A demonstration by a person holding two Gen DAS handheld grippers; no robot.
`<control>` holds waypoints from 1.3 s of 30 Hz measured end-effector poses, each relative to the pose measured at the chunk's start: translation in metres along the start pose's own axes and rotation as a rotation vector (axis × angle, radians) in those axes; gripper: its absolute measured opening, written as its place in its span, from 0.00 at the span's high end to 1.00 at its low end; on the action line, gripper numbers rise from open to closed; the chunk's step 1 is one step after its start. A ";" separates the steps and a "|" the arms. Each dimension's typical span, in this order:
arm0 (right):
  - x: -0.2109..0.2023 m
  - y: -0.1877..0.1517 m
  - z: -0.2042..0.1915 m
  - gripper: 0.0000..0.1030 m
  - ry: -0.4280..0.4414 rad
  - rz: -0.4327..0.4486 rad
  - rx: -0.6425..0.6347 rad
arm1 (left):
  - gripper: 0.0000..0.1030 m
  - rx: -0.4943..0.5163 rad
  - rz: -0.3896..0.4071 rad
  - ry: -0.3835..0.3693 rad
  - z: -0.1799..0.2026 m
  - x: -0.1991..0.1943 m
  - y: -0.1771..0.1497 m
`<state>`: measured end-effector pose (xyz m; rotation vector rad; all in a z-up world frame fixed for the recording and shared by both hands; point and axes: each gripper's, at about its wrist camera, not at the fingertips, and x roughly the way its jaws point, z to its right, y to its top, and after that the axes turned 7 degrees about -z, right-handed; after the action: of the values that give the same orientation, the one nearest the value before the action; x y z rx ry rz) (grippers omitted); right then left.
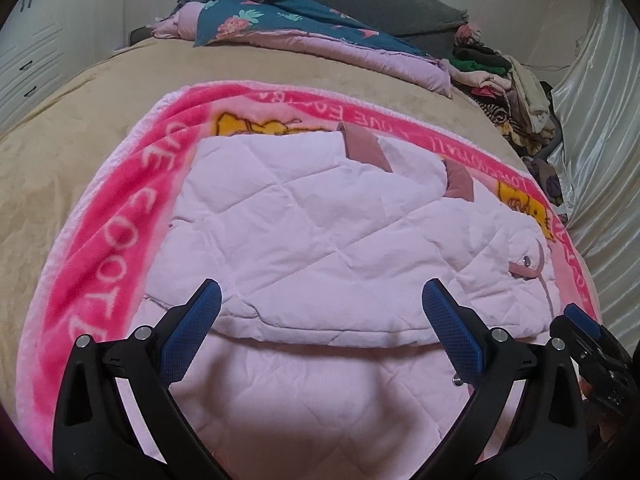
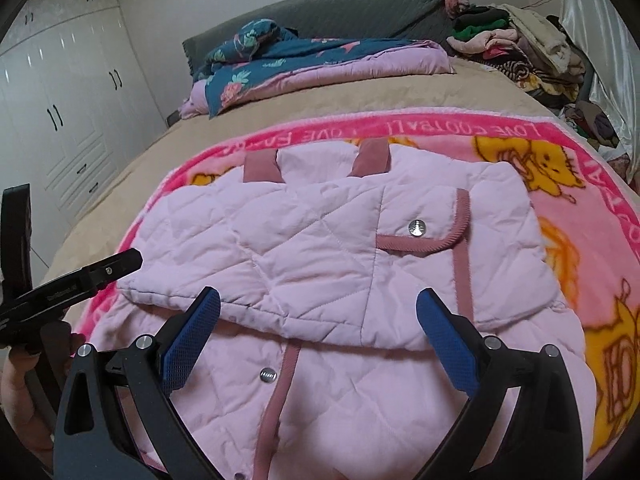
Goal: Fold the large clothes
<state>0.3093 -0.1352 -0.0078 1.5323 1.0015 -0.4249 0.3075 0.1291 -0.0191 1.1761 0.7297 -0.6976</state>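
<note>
A pale pink quilted jacket (image 1: 320, 216) with dusty-rose trim lies on a pink cartoon blanket (image 1: 120, 208) on the bed. Its upper part is folded over the lower part, with two rose cuffs at the far edge. It also shows in the right wrist view (image 2: 320, 248), with a snap pocket (image 2: 418, 228). My left gripper (image 1: 322, 300) is open and empty, just above the fold edge. My right gripper (image 2: 318, 306) is open and empty over the same fold edge. The right gripper shows at the left view's right edge (image 1: 588, 332), and the left gripper at the right view's left edge (image 2: 80, 276).
A folded blue floral and pink quilt (image 2: 304, 60) lies near the grey headboard (image 2: 352, 8). A pile of mixed clothes (image 2: 532, 52) sits at the far right corner beside a shiny curtain (image 1: 600, 128). White wardrobes (image 2: 60, 112) stand to the left. The beige bedsheet (image 1: 80, 112) surrounds the blanket.
</note>
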 end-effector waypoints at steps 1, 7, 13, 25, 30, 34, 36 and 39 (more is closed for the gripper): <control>-0.004 -0.001 0.000 0.05 -0.004 0.004 -0.002 | 0.08 0.001 0.003 0.000 0.000 -0.002 0.000; -0.023 -0.004 0.002 0.05 -0.022 0.033 0.007 | 0.08 0.014 0.029 -0.006 0.005 -0.017 -0.003; -0.045 -0.006 0.005 0.04 -0.037 0.080 0.019 | 0.08 0.030 0.077 0.010 0.009 -0.035 -0.002; -0.075 -0.009 0.001 0.04 -0.039 0.121 0.017 | 0.08 0.016 0.111 0.007 0.001 -0.059 -0.006; -0.089 -0.011 0.000 0.04 -0.039 0.140 0.010 | 0.08 0.023 0.147 0.007 0.004 -0.076 -0.012; -0.098 -0.013 -0.002 0.04 -0.036 0.146 0.009 | 0.08 0.051 0.170 0.005 0.013 -0.089 -0.023; -0.104 -0.014 -0.003 0.04 -0.033 0.154 0.007 | 0.08 0.059 0.172 0.003 0.017 -0.093 -0.028; -0.113 -0.017 -0.005 0.04 -0.029 0.166 0.006 | 0.08 0.072 0.178 0.000 0.022 -0.099 -0.035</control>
<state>0.2311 -0.1715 0.0680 1.5966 0.8437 -0.3316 0.2244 0.1091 0.0459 1.2899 0.5947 -0.5788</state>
